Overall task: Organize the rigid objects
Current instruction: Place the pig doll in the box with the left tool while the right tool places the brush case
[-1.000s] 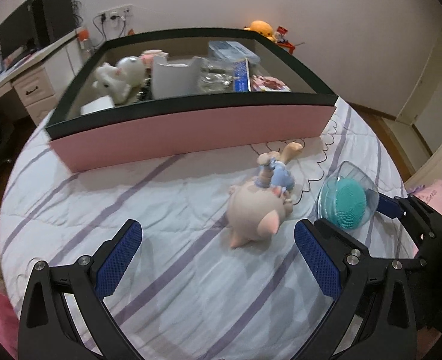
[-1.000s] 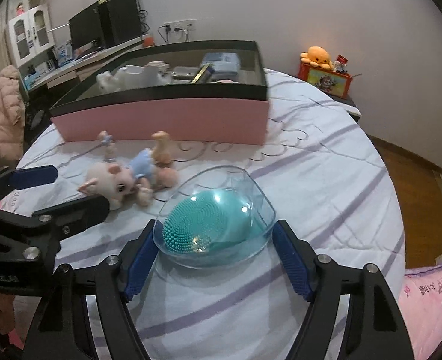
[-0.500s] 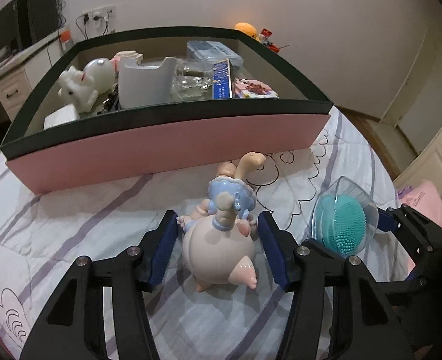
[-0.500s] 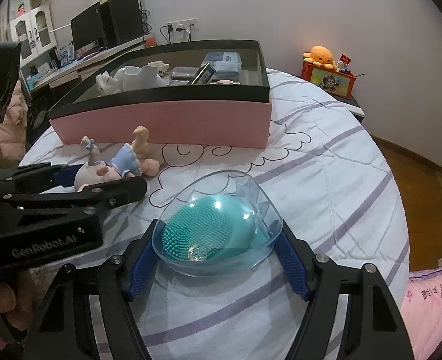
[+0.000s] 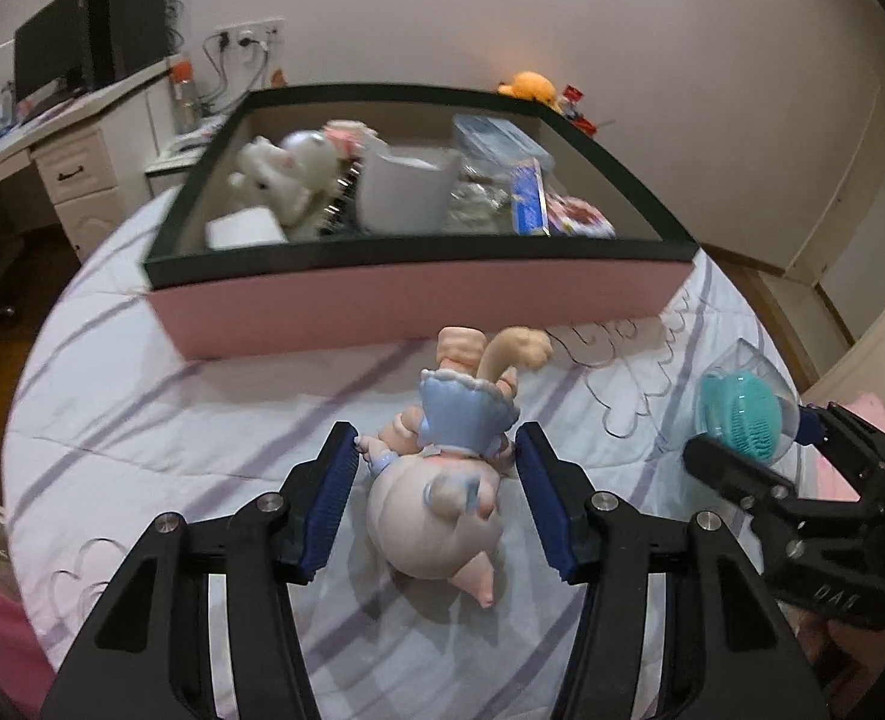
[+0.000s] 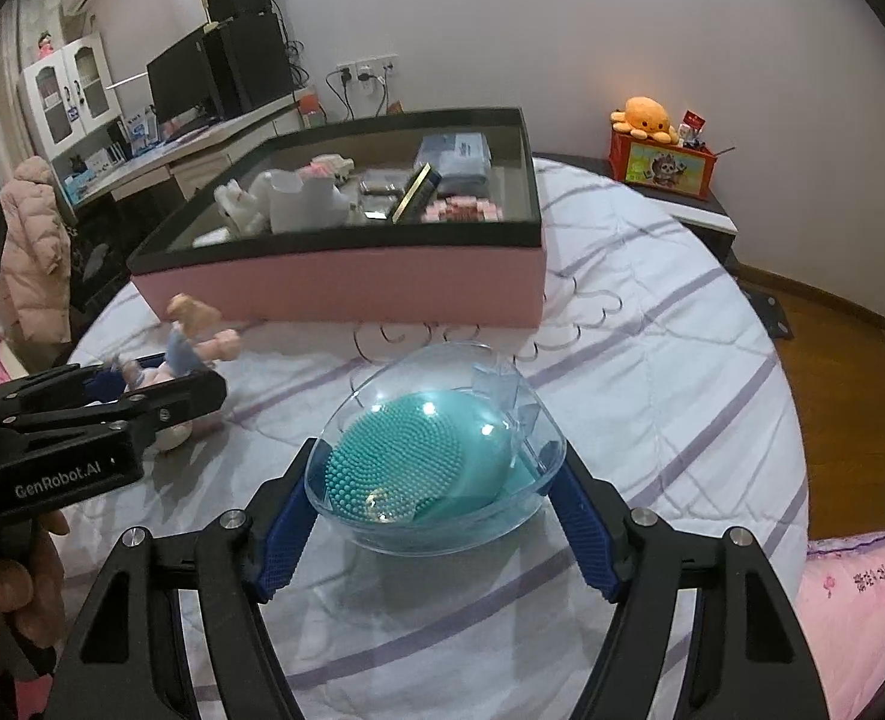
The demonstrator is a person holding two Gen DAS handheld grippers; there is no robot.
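A pig doll in a blue dress (image 5: 442, 480) hangs between the blue pads of my left gripper (image 5: 436, 498), which is shut on it and holds it above the striped bedspread. It also shows in the right wrist view (image 6: 190, 354). My right gripper (image 6: 436, 498) is shut on a clear heart-shaped case with a teal silicone brush inside (image 6: 430, 456), lifted off the bed; it shows at the right of the left wrist view (image 5: 742, 408). A pink box with a black rim (image 5: 418, 300) stands ahead of both, holding several items.
The box (image 6: 346, 282) holds a white plush toy (image 5: 286, 174), a white container (image 5: 406, 192) and small packets. A desk with a monitor (image 6: 202, 78) stands at the left. An orange plush sits on a red box (image 6: 664, 150) on the right. Wooden floor lies beyond the bed edge.
My left gripper closed around the pig doll and lifted it toward the box. My right gripper raised the clear case off the bedspread and moved it forward.
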